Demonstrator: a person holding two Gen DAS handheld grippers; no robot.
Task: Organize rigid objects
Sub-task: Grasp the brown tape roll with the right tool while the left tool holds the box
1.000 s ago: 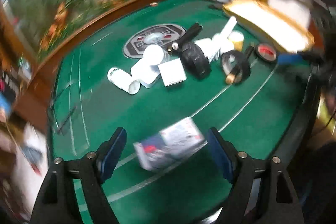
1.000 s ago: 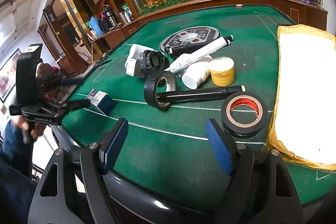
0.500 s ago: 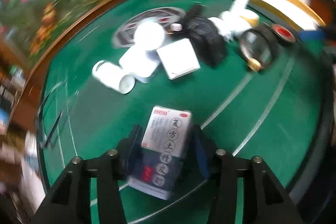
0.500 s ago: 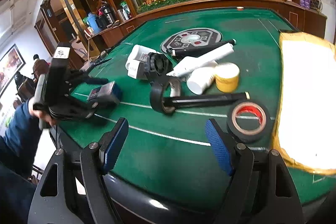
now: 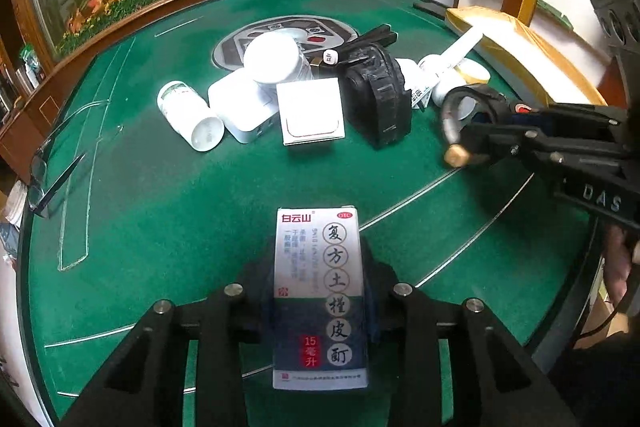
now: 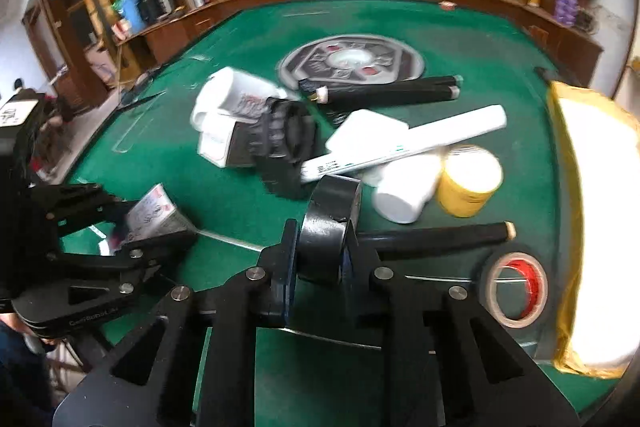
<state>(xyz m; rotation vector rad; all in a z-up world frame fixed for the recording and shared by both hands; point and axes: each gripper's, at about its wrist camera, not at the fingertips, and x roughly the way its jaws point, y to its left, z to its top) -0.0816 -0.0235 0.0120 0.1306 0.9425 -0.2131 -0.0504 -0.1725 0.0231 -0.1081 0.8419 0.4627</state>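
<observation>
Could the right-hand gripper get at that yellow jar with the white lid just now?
Probably not yet. The right gripper is shut on a black tape roll, so its jaws are occupied. The yellow jar itself lies close ahead, its near side unobstructed, a white bottle alongside it.

white-and-navy medicine box (image 5: 320,291) lengthwise between fingers (image 5: 256,301), black tape roll (image 6: 329,229) upright between fingers (image 6: 285,259)
</observation>
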